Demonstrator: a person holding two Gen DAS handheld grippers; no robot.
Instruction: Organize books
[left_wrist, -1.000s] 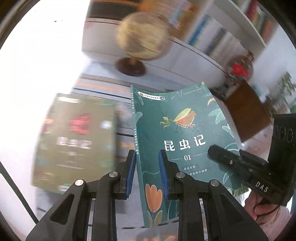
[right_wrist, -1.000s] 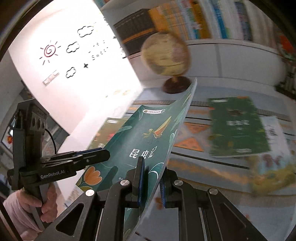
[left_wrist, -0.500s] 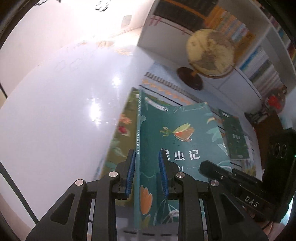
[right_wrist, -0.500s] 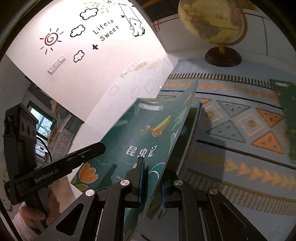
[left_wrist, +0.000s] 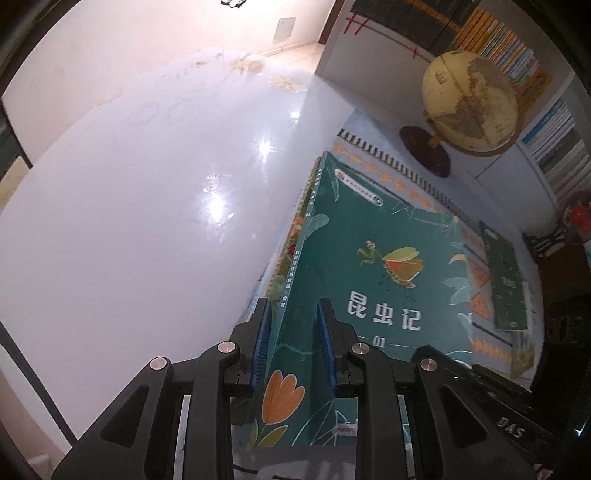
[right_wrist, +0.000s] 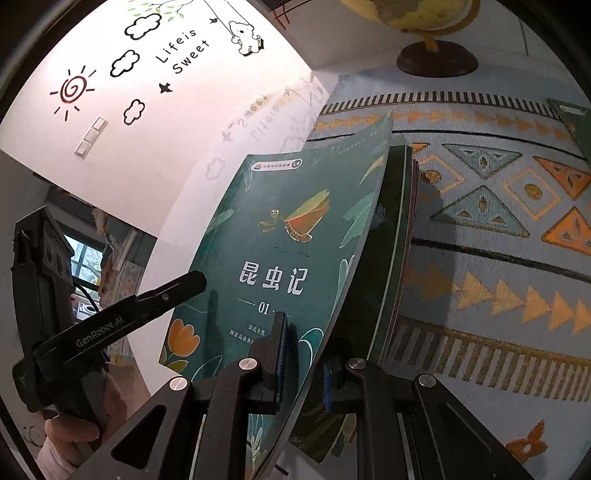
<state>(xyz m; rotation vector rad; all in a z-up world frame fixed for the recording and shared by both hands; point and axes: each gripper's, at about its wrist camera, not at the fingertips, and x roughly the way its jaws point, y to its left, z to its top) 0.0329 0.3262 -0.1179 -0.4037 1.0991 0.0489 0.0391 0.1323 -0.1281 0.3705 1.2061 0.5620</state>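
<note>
A teal book (left_wrist: 369, 280) with an insect and "01" on its cover is held by both grippers. My left gripper (left_wrist: 292, 308) is shut on its spine edge near the bottom corner. My right gripper (right_wrist: 303, 343) is shut on the opposite long edge, and the cover (right_wrist: 288, 236) bows slightly. In the right wrist view my left gripper (right_wrist: 192, 281) lies over the cover's left side. The book hovers tilted just above a dark green book (right_wrist: 393, 221) whose flowered edge (left_wrist: 293, 236) peeks out on the left; I cannot tell whether they touch.
A patterned blue and orange rug (right_wrist: 498, 229) lies under the books, beside a glossy white floor (left_wrist: 147, 221). A globe (left_wrist: 469, 103) stands at the rug's far end by bookshelves (left_wrist: 561, 158). Another dark green book (left_wrist: 506, 284) lies on the rug to the right.
Both grippers carried the teal book down and to the left, from beside the dark green book to right over it. Their grip has not changed.
</note>
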